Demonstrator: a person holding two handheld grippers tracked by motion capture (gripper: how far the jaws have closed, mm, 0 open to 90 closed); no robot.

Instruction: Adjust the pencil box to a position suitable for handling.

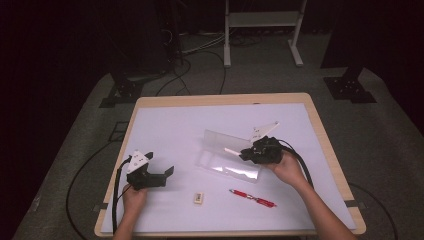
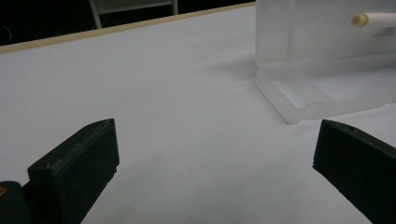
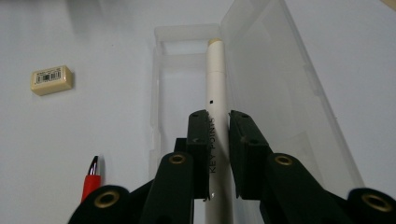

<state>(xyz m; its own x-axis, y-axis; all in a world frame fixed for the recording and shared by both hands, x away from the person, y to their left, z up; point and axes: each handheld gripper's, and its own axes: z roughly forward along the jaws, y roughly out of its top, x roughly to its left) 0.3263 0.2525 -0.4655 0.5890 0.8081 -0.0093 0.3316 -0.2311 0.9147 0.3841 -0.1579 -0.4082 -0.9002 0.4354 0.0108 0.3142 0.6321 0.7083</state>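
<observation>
A clear plastic pencil case [image 1: 227, 159] lies open mid-table, its lid [image 1: 225, 140] standing up behind the tray. My right gripper [image 1: 248, 153] is shut on a white pen [image 1: 231, 151] and holds it over the tray, tip pointing left. In the right gripper view the pen [image 3: 216, 84] runs between the jaws above the case tray [image 3: 180, 88], beside the lid [image 3: 271, 79]. My left gripper [image 1: 167, 173] stands open over bare table at the front left, nothing between its jaws. The left gripper view shows the case [image 2: 308, 88] and the pen's tip [image 2: 369, 19] at the upper right.
A cream eraser [image 1: 198, 198] and a red pen [image 1: 252, 198] lie near the front edge; the right gripper view has the eraser [image 3: 51, 80] and the red pen [image 3: 90, 182] left of the case. A white mat [image 1: 175, 130] covers the wooden table [image 1: 320, 125].
</observation>
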